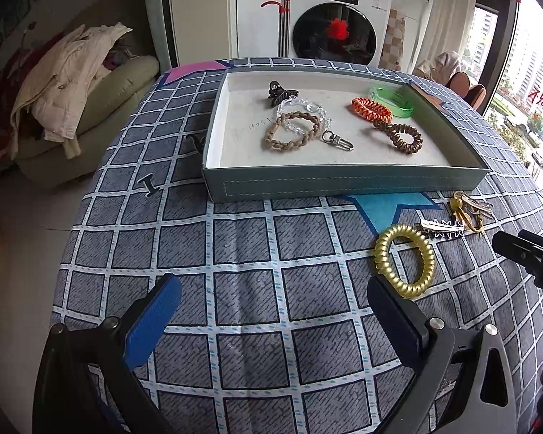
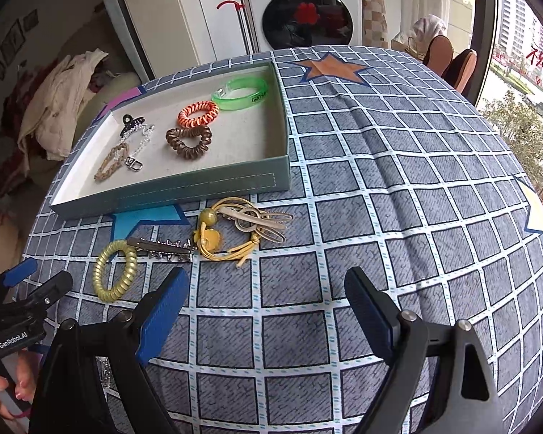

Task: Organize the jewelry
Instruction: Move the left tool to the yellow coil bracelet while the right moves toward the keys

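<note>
A grey-green box tray (image 1: 344, 181) (image 2: 213, 184) holds a black claw clip (image 1: 280, 93), a clear bead chain (image 1: 307, 115), a tan braided bracelet (image 1: 295, 132), an orange coil tie (image 1: 371, 108), a brown coil tie (image 1: 398, 133) and a green bangle (image 1: 391, 99). On the cloth in front lie a gold coil tie (image 1: 403, 260) (image 2: 114, 269), a silver hair clip (image 1: 441, 228) (image 2: 163, 247) and a yellow cord keyring (image 1: 468, 211) (image 2: 235, 229). My left gripper (image 1: 273, 302) is open, its right finger beside the gold coil. My right gripper (image 2: 266, 294) is open, just short of the keyring.
The table wears a grey checked cloth (image 1: 235, 253) with coloured stars. A sofa with piled clothes (image 1: 65, 83) stands to the left. A washing machine (image 1: 333, 18) stands behind the table. A window is on the right.
</note>
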`<state>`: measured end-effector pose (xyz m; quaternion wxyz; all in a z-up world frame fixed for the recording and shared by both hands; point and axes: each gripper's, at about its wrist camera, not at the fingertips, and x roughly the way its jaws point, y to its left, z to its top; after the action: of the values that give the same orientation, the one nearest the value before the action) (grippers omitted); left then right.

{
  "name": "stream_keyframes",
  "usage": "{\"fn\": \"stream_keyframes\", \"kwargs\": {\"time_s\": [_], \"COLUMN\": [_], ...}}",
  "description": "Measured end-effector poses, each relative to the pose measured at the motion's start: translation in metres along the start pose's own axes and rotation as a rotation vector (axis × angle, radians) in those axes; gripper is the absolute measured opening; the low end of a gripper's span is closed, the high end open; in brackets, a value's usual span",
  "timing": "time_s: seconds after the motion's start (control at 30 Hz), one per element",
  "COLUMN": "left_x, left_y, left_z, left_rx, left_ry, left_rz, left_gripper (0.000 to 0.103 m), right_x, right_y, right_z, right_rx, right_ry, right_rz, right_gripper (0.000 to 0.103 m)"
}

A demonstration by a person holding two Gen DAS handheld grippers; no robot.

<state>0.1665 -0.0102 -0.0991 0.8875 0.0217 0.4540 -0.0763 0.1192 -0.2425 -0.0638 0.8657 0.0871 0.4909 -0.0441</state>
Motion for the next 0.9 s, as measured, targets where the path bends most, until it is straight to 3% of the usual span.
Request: {"fn": "stream_keyframes", "kwargs": {"time_s": [0.57, 0.73, 0.8, 0.9], "left_x": [0.016, 0.019, 0.019, 0.021], "left_y": [-0.034, -0.038, -0.041, -0.045], "left_z": [0.016, 0.016, 0.015, 0.015], "left_rx": [0.066, 0.080, 0.091, 0.105], "left_ry": [0.031, 0.035, 0.034, 0.037], "left_rz": [-0.008, -0.013, -0.014, -0.015], "left_gripper": [0.103, 0.103, 0.103, 0.103], "right_x": [0.004, 0.008, 0.012, 0.019], "right_y": [-0.001, 0.011, 0.016, 0.022], "right_z": [0.019, 0.026, 0.028, 0.030], "right_rx": [-0.035, -0.150, -0.191, -0.240], "right_ry": [-0.033, -0.039, -0.029, -0.016], "right_rz": [-0.009, 0.007, 0.008, 0.011], "right_gripper": [0.088, 0.070, 0.057, 0.048]}}
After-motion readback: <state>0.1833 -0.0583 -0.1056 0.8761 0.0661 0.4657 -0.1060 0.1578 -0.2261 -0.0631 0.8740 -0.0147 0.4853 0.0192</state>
